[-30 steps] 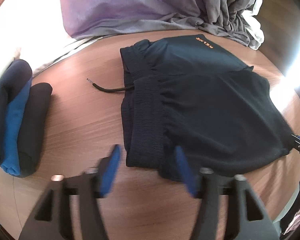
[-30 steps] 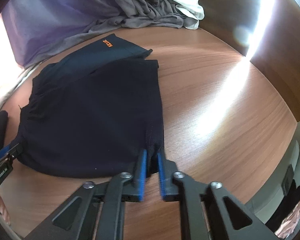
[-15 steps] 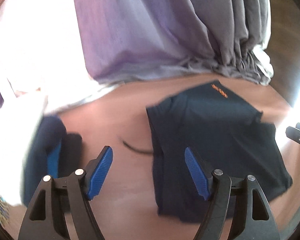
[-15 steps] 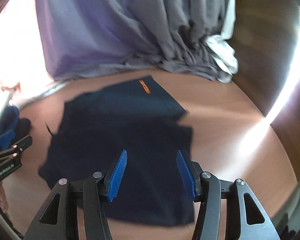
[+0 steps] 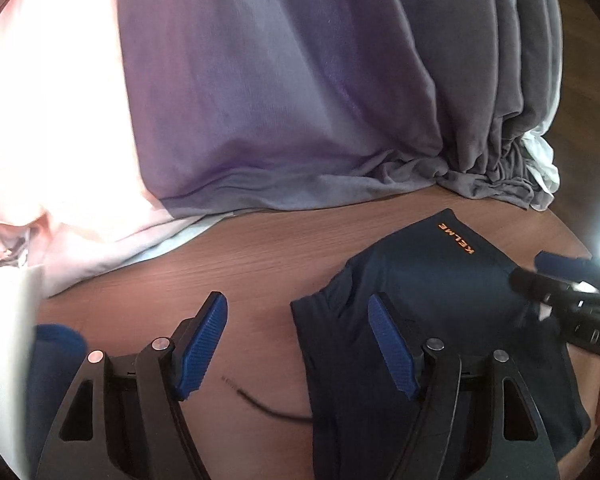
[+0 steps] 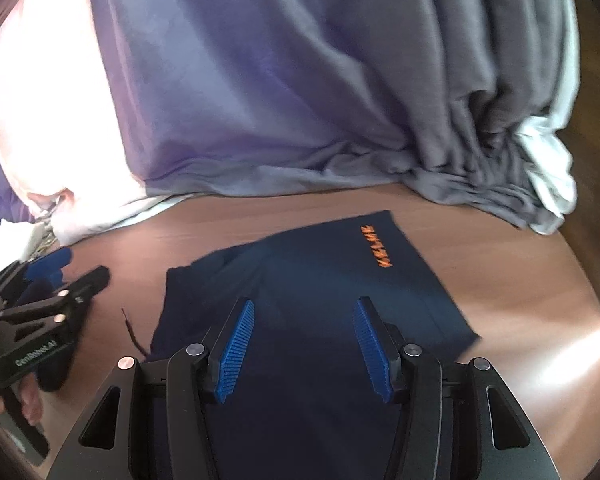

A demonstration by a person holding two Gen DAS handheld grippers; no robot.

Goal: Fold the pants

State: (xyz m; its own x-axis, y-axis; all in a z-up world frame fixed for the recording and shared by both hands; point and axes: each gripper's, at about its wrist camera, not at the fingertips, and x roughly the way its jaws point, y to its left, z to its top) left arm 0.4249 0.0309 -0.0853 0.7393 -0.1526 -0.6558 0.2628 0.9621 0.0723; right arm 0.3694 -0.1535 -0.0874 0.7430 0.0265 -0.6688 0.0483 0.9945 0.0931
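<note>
Folded navy pants [image 6: 300, 280] flat on wooden surface [image 6: 520, 280]. Above pants: left gripper [image 5: 298, 344] spread, empty; right gripper [image 6: 304, 348] just opened, spread, empty. Behind pants: grey curtain [image 6: 300, 80].

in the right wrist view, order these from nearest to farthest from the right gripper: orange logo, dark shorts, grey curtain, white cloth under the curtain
From the right gripper:
1. dark shorts, on the table directly beneath the open jaws.
2. orange logo, on the shorts' far right corner.
3. grey curtain and white cloth, both behind the shorts, the cloth far right; too close to rank.
</note>
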